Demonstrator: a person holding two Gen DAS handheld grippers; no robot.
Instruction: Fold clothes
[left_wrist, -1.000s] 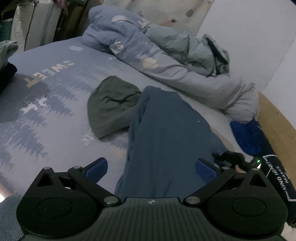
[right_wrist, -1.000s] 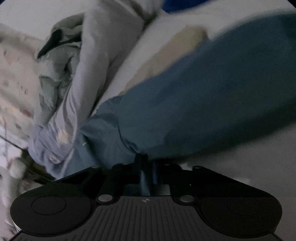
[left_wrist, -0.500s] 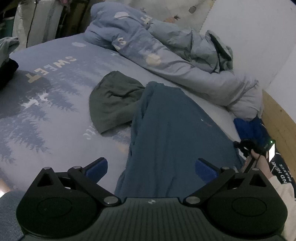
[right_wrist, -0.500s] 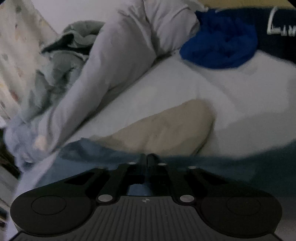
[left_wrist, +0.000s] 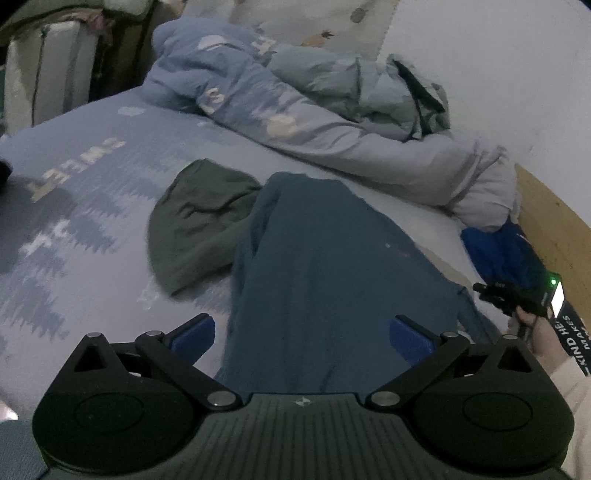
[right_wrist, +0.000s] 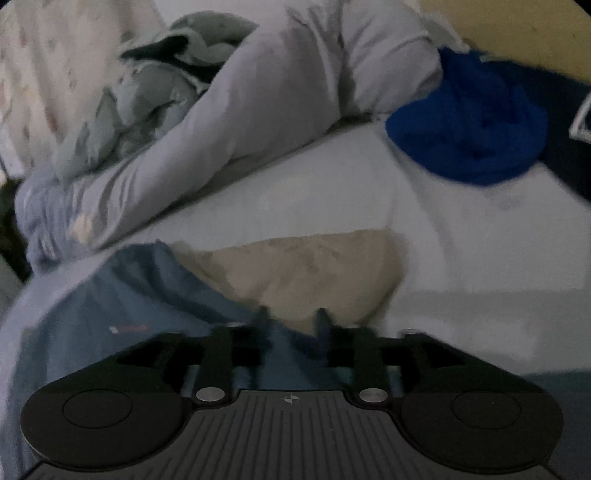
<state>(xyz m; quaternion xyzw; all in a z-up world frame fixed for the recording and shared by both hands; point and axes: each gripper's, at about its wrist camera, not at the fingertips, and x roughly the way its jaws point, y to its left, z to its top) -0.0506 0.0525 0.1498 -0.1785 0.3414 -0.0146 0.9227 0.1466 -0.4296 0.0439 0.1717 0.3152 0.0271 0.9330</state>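
Since a second ago the right tongs (right_wrist: 291, 314) have let go of the blue garment (left_wrist: 332, 280) and lifted off it; their jaws are opening, with the cloth's edge low between them but the pads not pressing on it. The left tongs (left_wrist: 301, 330) stand wide apart above the near end of the same garment, touching nothing.

The garment lies lengthwise on the bed (left_wrist: 74, 229), running from near to far, its near end cut off behind the left tongs' body. In the right wrist view it is blurred, and only its near left part shows. At the far right of the left view a hand (left_wrist: 539, 332) holds the right tongs; they are small and dark there and hard to read.

Just left of the garment, touching its edge, lies a crumpled green garment (left_wrist: 195, 225). The bedsheet carries a tree print and pale lettering, and a beige patch (right_wrist: 303, 273) shows beside the blue cloth. To the right a bright blue bundle (right_wrist: 469, 122) sits at the bed's edge by a wooden board (left_wrist: 554, 229).

Farther off a rumpled duvet (left_wrist: 295, 122) stretches across the bed, with a white wall (left_wrist: 498, 66) behind it.
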